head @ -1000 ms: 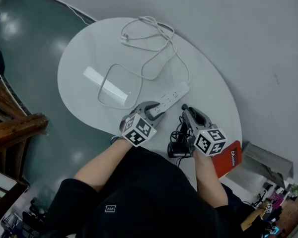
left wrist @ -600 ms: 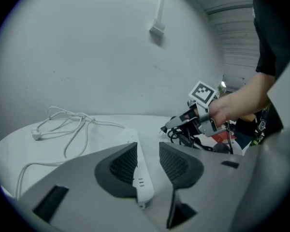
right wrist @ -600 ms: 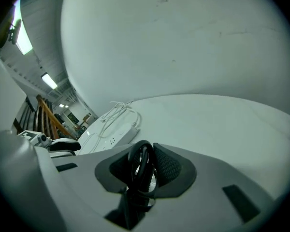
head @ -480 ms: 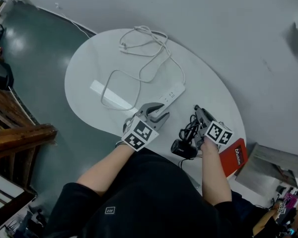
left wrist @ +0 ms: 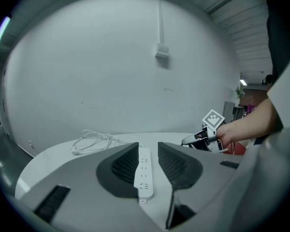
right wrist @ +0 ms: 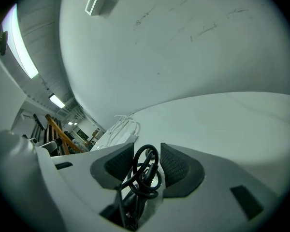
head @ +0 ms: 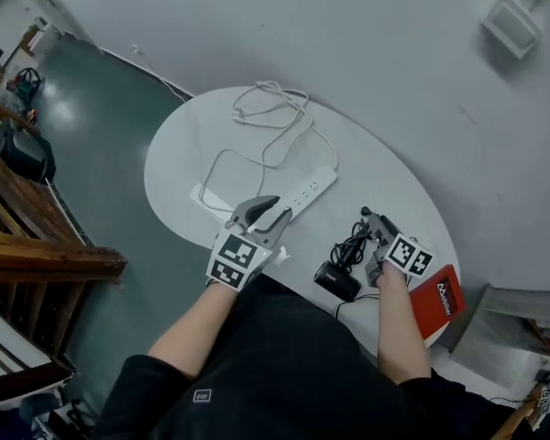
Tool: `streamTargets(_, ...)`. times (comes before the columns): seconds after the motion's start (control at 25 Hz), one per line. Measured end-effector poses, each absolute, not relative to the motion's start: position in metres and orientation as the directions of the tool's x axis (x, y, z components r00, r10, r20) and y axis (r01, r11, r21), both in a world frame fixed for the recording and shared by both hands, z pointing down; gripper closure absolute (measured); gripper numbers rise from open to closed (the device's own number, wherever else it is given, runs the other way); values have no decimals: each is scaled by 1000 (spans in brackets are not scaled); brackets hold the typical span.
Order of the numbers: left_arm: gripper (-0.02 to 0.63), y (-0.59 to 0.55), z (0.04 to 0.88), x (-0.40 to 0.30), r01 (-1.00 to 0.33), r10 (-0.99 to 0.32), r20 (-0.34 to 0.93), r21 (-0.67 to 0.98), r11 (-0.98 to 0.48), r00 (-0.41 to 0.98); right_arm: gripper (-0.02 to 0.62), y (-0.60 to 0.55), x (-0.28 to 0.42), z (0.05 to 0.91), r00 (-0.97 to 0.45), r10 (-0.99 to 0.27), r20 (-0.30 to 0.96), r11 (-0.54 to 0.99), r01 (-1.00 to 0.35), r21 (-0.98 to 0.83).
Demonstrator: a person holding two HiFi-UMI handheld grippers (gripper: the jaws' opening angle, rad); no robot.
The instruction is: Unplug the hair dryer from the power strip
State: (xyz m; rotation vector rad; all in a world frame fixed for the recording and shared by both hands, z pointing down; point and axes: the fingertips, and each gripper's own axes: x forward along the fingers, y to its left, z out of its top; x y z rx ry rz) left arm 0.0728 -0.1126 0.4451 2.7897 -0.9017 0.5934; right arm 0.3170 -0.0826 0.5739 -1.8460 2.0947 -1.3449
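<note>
A white power strip (head: 310, 189) (left wrist: 144, 170) lies on the white oval table (head: 394, 181), its sockets showing no plug. My left gripper (head: 268, 207) (left wrist: 148, 151) hovers above the strip's near end. Its jaws are closing with nothing between the pads. The black hair dryer (head: 335, 280) lies near the table's front edge, and its black cord (head: 352, 246) (right wrist: 145, 170) is bunched beside it. My right gripper (head: 367, 216) (right wrist: 148, 149) is at that bunch. Its jaws are opening, and a loop of cord stands loose between them.
The strip's own white cable (head: 275, 117) (left wrist: 94, 141) loops across the far half of the table. A red book (head: 445, 298) lies at the table's right edge, by my right hand. A wooden rail (head: 37, 246) stands at the left, with a wall behind the table.
My left gripper has lifted off the power strip's near end. My right gripper has shifted right with the black cord, rolled, and spread its jaws. The head view has swung.
</note>
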Motion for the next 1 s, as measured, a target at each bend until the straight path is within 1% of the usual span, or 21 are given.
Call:
streamTargets(0.16, 480, -111, 424, 62, -618, -575, 396, -23, -786, 716, 440, -76, 342, 549, -211, -877, 432, -114, -782, -612)
streamTargets(0.36, 483, -122, 398, 55, -623, -596, 367, -56, -780, 714, 440, -75, 348, 499, -148, -924, 353, -76, -834, -547)
streamTargets(0.6, 489, -144, 375, 45, -601, -584, 340, -62, -797, 738, 442, -88, 296, 447, -183, -942, 283, 49, -906, -421)
streamTargets(0.84, 502, -166, 343, 11, -602, -596, 301, -85, -794, 744, 445, -120, 224, 377, -269, -946, 181, 217, -940, -264)
streamTargets(1.0, 514, -183, 322, -11, -619, -619, 259, -92, -780, 741, 499, -136, 189, 334, -302, -945, 125, 272, -939, -211)
